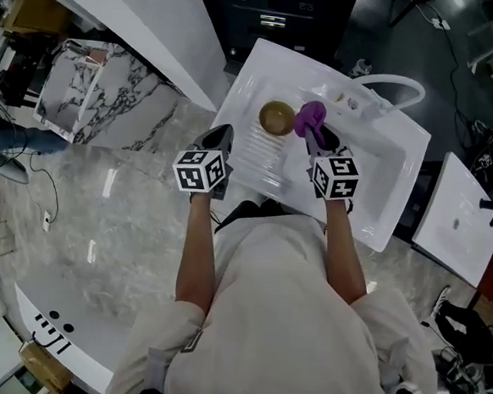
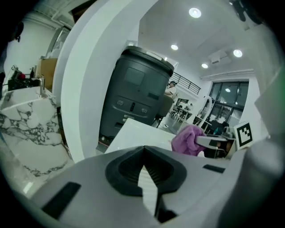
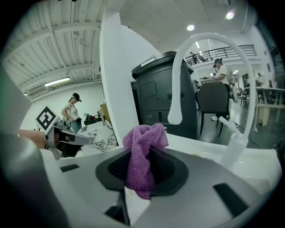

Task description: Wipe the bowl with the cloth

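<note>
Two grippers hang over the white sink top (image 1: 248, 90). The left gripper (image 1: 220, 135), jaws pressed together on nothing, sits above the near left edge. The right gripper (image 1: 315, 136) is clamped on the purple cloth (image 1: 310, 115), just right of the bowl (image 1: 277, 118). The bowl stands toward the far edge of the ribbed drainboard (image 1: 262, 163), and bare ribs lie open toward the front edge.

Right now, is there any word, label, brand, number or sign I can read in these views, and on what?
No readable text in any view.
On the left gripper and right gripper, the cubes show square coded patterns, no letters.
Dark bin: small marks on its front, too small to read.
</note>
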Demonstrator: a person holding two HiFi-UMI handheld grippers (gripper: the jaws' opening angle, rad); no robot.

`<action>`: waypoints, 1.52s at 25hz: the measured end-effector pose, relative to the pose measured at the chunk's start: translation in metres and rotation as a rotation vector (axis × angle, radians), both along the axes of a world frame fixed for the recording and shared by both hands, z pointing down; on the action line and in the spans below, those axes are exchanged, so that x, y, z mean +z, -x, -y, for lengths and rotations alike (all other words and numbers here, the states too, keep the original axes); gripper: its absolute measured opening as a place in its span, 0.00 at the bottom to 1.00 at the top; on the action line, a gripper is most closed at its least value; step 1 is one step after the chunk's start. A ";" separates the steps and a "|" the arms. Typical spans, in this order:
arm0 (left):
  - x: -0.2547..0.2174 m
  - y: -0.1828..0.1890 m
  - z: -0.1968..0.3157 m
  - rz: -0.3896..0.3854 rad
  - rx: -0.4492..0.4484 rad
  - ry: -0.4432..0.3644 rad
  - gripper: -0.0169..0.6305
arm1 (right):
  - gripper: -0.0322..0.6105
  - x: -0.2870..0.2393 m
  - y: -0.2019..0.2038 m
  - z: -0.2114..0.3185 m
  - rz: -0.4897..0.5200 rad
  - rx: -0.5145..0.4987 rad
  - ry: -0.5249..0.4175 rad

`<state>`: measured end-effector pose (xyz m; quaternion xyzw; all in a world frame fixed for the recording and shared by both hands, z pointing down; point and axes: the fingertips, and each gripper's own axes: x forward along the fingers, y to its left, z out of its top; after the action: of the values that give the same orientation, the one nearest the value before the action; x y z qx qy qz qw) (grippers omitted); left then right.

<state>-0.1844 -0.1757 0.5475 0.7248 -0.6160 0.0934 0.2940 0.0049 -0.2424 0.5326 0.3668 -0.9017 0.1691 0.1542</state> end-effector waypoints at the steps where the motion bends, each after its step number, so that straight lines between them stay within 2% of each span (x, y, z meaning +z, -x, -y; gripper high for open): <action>1: 0.008 -0.006 0.007 -0.014 0.024 0.021 0.03 | 0.18 0.001 -0.003 0.001 -0.005 0.001 0.001; 7: 0.056 -0.030 0.041 -0.034 0.176 0.195 0.05 | 0.18 0.006 -0.010 -0.003 -0.025 -0.015 0.008; 11: 0.070 -0.044 0.062 -0.198 0.241 0.287 0.13 | 0.18 0.008 -0.008 -0.010 -0.025 -0.029 0.013; 12: 0.073 -0.045 0.067 -0.208 0.254 0.308 0.14 | 0.18 0.009 -0.007 -0.012 -0.026 -0.035 0.014; 16: 0.097 -0.042 0.076 -0.115 0.301 0.438 0.16 | 0.18 0.017 -0.001 -0.020 -0.028 -0.064 0.026; 21: 0.111 -0.051 0.087 -0.178 0.342 0.545 0.23 | 0.18 0.019 -0.002 -0.028 -0.039 -0.080 0.027; 28: 0.134 -0.051 0.093 -0.042 0.409 0.650 0.23 | 0.18 0.015 -0.013 -0.028 -0.017 -0.062 0.027; 30: 0.141 -0.052 0.091 -0.021 0.430 0.666 0.23 | 0.18 0.015 -0.014 -0.030 -0.022 -0.066 0.022; 32: 0.146 -0.050 0.089 -0.004 0.422 0.664 0.15 | 0.18 0.015 -0.014 -0.032 -0.023 -0.071 0.023; 34: 0.146 -0.047 0.093 0.010 0.393 0.636 0.08 | 0.18 0.015 -0.016 -0.033 -0.022 -0.072 0.024; 38: 0.136 -0.048 0.094 0.069 0.369 0.556 0.06 | 0.18 0.013 -0.013 -0.031 -0.004 -0.074 0.022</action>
<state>-0.1362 -0.2699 0.6837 0.7125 -0.4349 0.3343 0.4376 0.0183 -0.2111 0.5452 0.3319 -0.9125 0.1725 0.1659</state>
